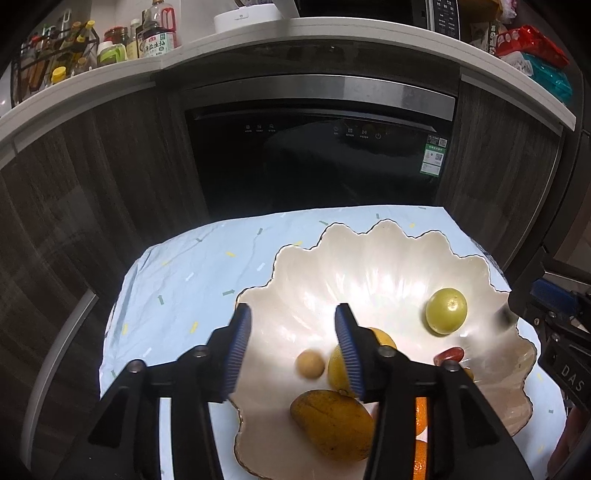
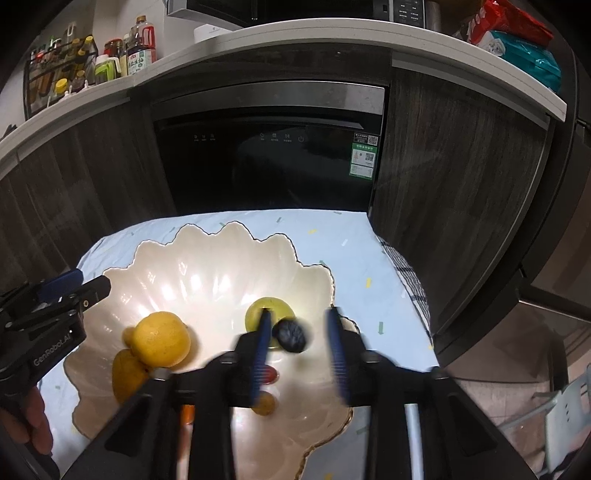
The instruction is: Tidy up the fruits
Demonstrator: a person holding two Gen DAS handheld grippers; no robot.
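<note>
Fruits mostly in shell bowl [image 1: 369,258], lower centre: mango [image 1: 332,424], lemon [image 2: 161,339], green fruit [image 1: 446,311]. Dark plum [image 2: 291,335] blurred between right gripper [image 2: 301,332] jaws, apart. Left gripper [image 1: 293,332] apart, empty. Likely near done.

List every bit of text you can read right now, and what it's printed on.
"GenRobot.AI": side of the left gripper.
"DAS": side of the right gripper; any further letters are out of view.
Soy sauce bottle label: Chinese characters, too small to read.
Dishwasher panel icons and green sticker: too small to read.
</note>
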